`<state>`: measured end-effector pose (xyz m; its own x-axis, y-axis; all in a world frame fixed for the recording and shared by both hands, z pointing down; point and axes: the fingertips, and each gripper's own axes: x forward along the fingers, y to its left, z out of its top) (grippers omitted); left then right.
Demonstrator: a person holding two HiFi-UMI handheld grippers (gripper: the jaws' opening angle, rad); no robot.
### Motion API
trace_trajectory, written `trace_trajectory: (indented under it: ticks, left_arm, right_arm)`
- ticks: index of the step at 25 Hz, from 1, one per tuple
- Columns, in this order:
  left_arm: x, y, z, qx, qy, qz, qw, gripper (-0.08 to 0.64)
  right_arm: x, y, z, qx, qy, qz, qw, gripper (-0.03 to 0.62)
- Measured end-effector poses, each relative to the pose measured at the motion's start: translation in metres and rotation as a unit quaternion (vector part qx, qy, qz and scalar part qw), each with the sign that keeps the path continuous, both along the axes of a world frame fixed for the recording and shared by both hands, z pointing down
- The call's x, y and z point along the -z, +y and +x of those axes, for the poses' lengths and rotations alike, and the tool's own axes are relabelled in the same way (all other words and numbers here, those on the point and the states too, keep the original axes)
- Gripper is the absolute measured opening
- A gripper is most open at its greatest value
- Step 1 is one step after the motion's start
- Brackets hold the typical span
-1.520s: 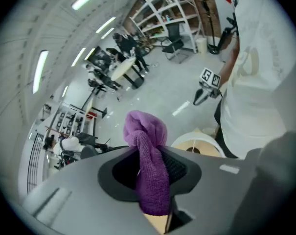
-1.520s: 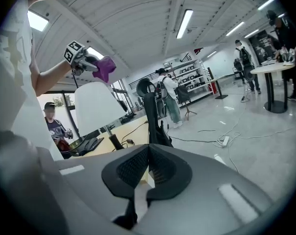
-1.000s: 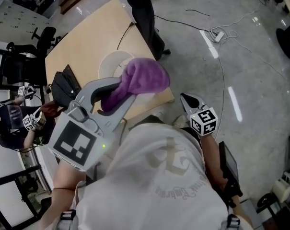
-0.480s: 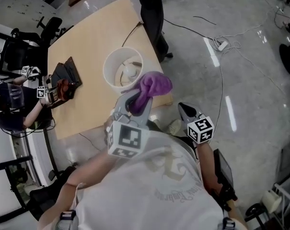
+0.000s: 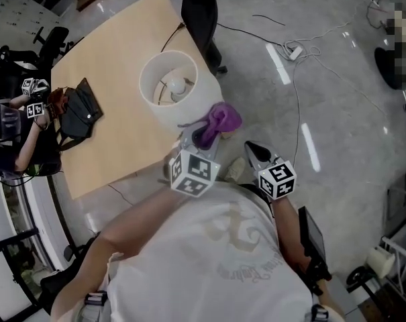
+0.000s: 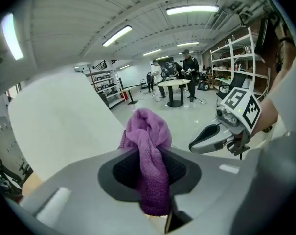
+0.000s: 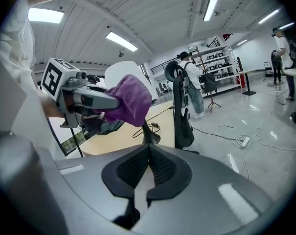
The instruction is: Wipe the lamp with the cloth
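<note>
Cloth (image 5: pixel 223 118) is held in left gripper (image 5: pixel 201 137) jaws beside lamp (image 5: pixel 179 113), right gripper (image 5: pixel 254 151) jaws closed empty; shade contact is judged required next.

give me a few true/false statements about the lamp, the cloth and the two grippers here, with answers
1. The left gripper is clamped on the purple cloth. True.
2. The right gripper grips the lamp's shade. False: its jaws are together with nothing between them, clear of the lamp.
3. The lamp stands on the floor. False: it stands on the beige table, near the table's edge.
4. The bulb shows through the shade's open top in the head view. True.
5. The cloth is draped over the shade's rim. False: it is bunched in the left gripper's jaws, beside the shade.
</note>
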<state>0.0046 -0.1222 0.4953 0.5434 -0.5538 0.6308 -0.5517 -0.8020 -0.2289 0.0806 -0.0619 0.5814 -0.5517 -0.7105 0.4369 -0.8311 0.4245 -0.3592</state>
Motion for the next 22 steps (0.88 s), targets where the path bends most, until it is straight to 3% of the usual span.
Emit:
trace_trajectory:
  ticks: [3,7,10,12,15,17,19,22]
  left_arm:
    - [-0.024,0.010,-0.004,-0.004,0.011,-0.029,0.9995,0.095]
    - [-0.017,0.016,-0.014,0.001,0.071,-0.040,0.9966,0.095]
    - [0.016,0.020,-0.023,-0.013,0.107,0.005,0.9942,0.097]
    - [0.051,0.018,-0.031,-0.013,0.120,0.061,0.9908,0.097]
    - [0.106,0.013,-0.046,-0.008,0.127,0.158,0.9792,0.097]
    - [0.130,0.007,-0.054,-0.003,0.124,0.202,0.9715,0.097]
    - [0.137,0.000,-0.062,0.000,0.116,0.216,0.9694,0.097]
    - [0.123,-0.006,-0.066,0.002,0.115,0.194,0.9742,0.097]
  right_arm:
    - [0.001,0.015,-0.005,-0.005,0.007,-0.005,1.000,0.014]
    - [-0.001,0.033,-0.012,-0.011,0.016,-0.011,1.000,0.014]
    - [-0.001,0.038,-0.019,-0.007,0.022,-0.011,1.000,0.014]
    - [0.004,0.036,-0.024,-0.002,0.025,-0.006,1.000,0.014]
    - [0.010,0.030,-0.030,0.006,0.028,0.002,1.000,0.014]
    - [0.013,0.027,-0.034,0.013,0.031,0.005,0.999,0.014]
    - [0.015,0.025,-0.038,0.019,0.034,0.008,0.999,0.014]
    - [0.018,0.023,-0.041,0.023,0.036,0.012,0.999,0.014]
